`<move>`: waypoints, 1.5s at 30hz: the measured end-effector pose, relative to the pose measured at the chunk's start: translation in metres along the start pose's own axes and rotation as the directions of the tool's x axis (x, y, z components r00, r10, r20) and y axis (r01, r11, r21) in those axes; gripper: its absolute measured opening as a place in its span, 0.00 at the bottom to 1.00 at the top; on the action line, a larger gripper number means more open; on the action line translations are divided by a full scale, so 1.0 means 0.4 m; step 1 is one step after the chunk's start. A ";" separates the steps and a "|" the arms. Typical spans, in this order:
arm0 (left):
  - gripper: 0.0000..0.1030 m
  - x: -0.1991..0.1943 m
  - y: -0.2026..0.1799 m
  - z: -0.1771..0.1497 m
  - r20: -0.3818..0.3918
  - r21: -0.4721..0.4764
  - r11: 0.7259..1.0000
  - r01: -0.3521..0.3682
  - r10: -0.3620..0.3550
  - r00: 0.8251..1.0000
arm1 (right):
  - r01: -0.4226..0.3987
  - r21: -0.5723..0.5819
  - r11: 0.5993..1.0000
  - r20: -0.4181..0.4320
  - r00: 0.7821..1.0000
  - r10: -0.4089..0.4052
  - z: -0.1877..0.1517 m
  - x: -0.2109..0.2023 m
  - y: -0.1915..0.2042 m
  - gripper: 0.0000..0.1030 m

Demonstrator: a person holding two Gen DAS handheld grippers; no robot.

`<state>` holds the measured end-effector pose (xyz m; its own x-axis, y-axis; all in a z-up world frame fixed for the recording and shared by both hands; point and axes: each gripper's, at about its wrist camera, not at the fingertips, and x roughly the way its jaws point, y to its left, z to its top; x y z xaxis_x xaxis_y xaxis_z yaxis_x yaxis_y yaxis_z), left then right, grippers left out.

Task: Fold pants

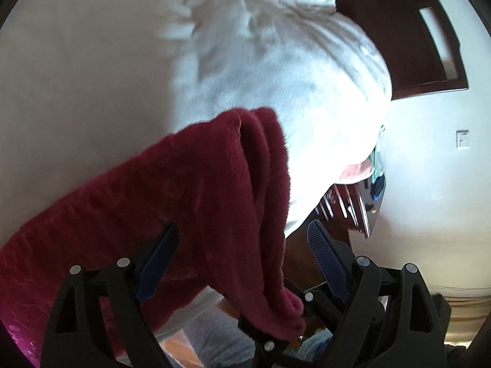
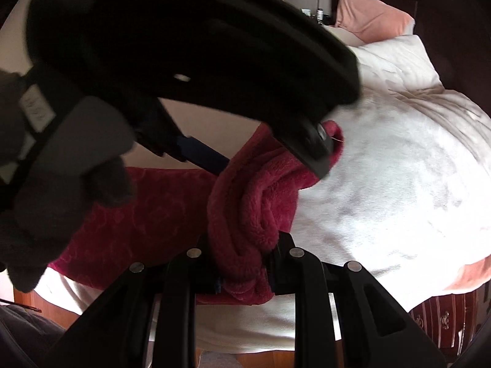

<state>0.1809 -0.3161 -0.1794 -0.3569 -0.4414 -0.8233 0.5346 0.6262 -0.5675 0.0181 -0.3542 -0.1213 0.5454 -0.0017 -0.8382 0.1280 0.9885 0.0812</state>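
Dark red fleece pants (image 1: 184,199) are lifted over a white bed (image 1: 276,61), folded into a thick band. My left gripper (image 1: 242,260) is open, its blue pads (image 1: 159,263) wide apart on either side of the hanging fold and not pressing it. The fold's lower end runs down to my right gripper (image 1: 294,312). In the right wrist view my right gripper (image 2: 242,263) is shut on the bunched pants (image 2: 245,208). Above it is the left gripper (image 2: 273,168), held by a grey-gloved hand (image 2: 61,184), its fingers straddling the far part of the fold.
A white duvet (image 2: 383,184) covers the bed, with a pink pillow (image 2: 371,15) at its head. Dark wooden furniture (image 2: 442,316) stands beside the bed, and a dark door (image 1: 399,30) is behind it. Wood floor (image 1: 178,346) and a person's grey-clad leg (image 1: 221,337) lie below.
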 end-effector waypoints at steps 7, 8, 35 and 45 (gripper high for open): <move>0.76 0.039 0.018 -0.031 -0.087 -0.006 0.999 -0.053 0.052 0.995 | -0.038 -0.040 0.999 -0.001 0.999 0.038 -0.005 0.003 0.030 0.20; 0.72 0.038 0.022 -0.036 -0.088 -0.013 0.998 -0.057 0.055 0.995 | -0.043 -0.040 0.998 -0.001 0.999 0.043 -0.007 0.004 0.029 0.20; 0.18 -0.395 0.391 -0.437 0.293 -0.239 0.967 0.089 -0.016 0.956 | -0.232 0.137 0.963 -0.087 0.966 0.245 0.028 -0.063 0.102 0.50; 0.18 -0.494 0.594 -0.598 0.397 -0.299 0.949 0.098 0.030 0.917 | -0.181 0.122 0.976 -0.194 0.960 0.202 -0.011 0.041 0.148 0.50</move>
<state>0.1951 0.0736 -0.1546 -0.0072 -0.6410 -0.7675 0.2432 0.7434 -0.6231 0.0307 -0.2951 -0.1325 0.3886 0.2274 -0.8929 0.1278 0.9464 0.2966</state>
